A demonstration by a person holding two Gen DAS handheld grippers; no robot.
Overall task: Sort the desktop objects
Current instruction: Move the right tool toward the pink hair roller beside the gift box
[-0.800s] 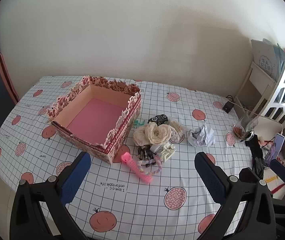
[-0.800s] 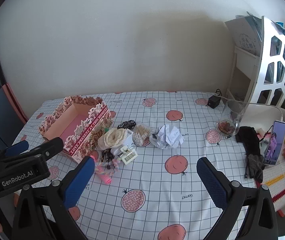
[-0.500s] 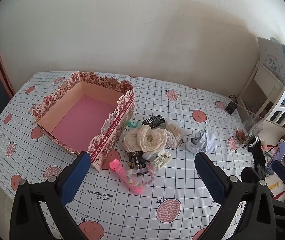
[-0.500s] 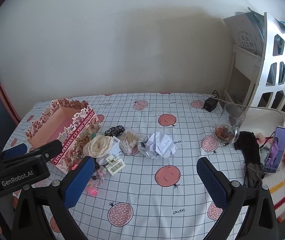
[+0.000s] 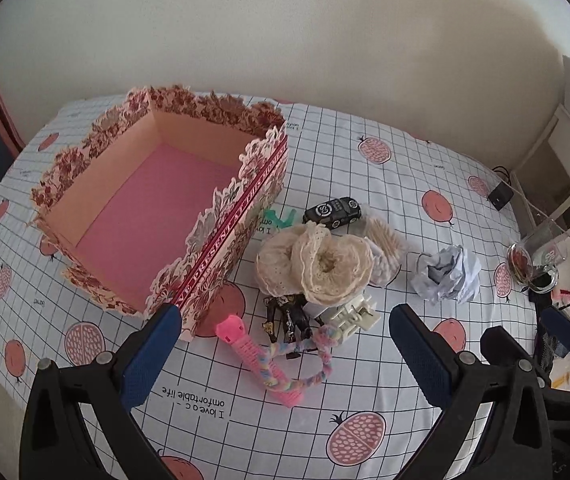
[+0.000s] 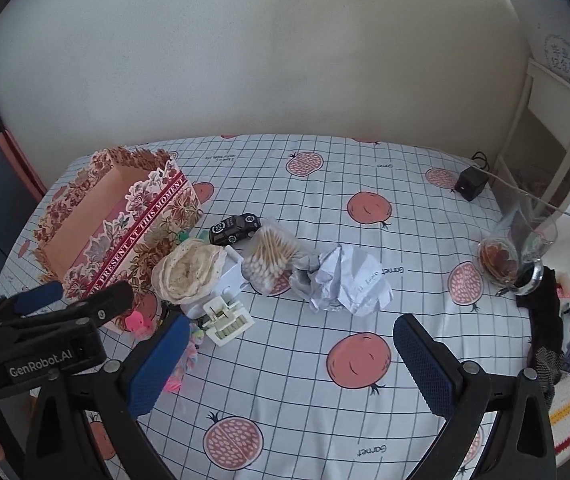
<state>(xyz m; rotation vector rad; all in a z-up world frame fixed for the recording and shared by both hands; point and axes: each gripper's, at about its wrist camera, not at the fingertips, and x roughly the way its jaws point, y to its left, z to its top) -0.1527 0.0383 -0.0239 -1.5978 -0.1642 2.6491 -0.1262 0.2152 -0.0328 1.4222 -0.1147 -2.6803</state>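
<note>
Centre-frame, clutter pile w/ pink comb point(image 5: 259, 360) now larger vs 0.8 s ago: left gripper point(image 5: 285, 344) closing in, jaws apart, empty. Right gripper point(image 6: 289, 350) likewise. Box point(image 5: 105, 164) empty; sorting unstarted.

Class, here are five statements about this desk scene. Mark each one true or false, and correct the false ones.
1. The floral box holds nothing. True.
2. The left gripper is clamped on the pink comb. False: it is open, holding nothing.
3. The toy car lies beside the box, not in it. True.
4. The crumpled paper sits inside the box. False: it lies on the tablecloth.
5. The right gripper is open. True.
</note>
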